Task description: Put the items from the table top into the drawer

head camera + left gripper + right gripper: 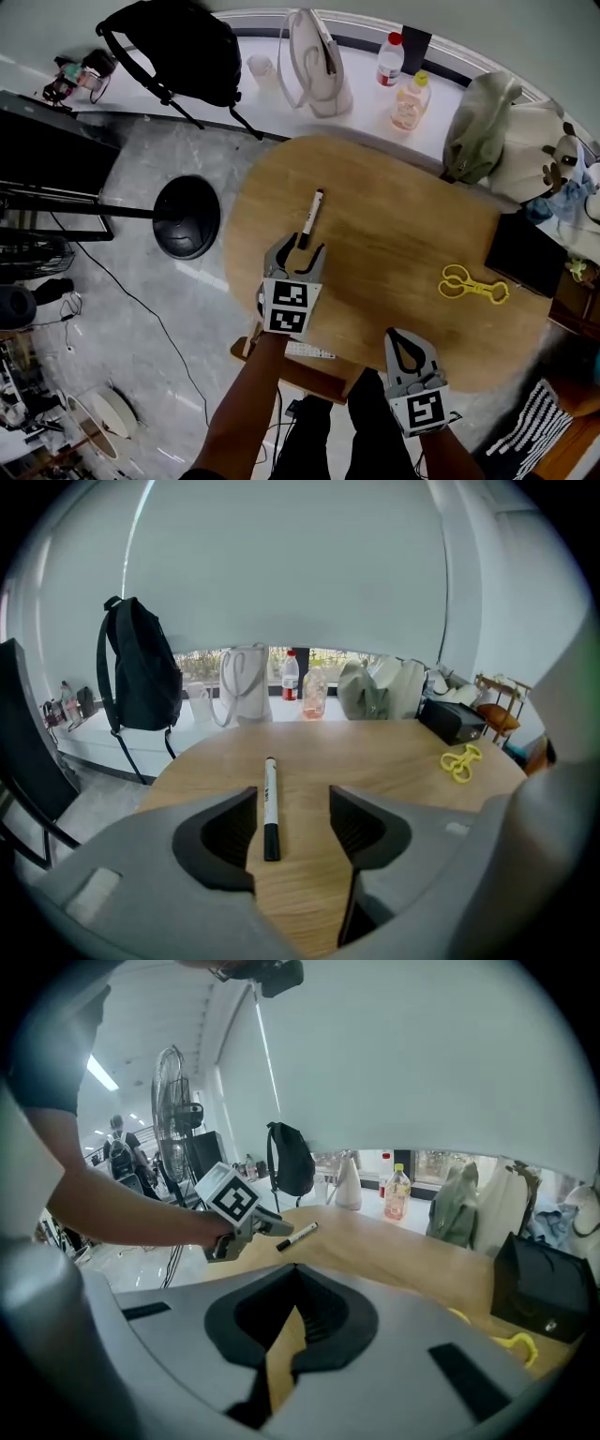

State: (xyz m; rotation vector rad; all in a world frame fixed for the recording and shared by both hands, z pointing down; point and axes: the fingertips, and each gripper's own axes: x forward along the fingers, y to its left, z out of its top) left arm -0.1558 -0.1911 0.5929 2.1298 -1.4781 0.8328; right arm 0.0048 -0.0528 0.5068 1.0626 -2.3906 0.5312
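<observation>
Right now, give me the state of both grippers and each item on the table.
marker: capped, lying flat on the table.
left gripper: open, jaws either side of the marker's near end, no grip.
right gripper: shut, empty.
yellow scissors: lying flat, untouched.

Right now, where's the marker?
In the head view the marker lies on the left part of the wooden table, its black cap end between the open jaws of the left gripper; the yellow tool lies to its right.
</observation>
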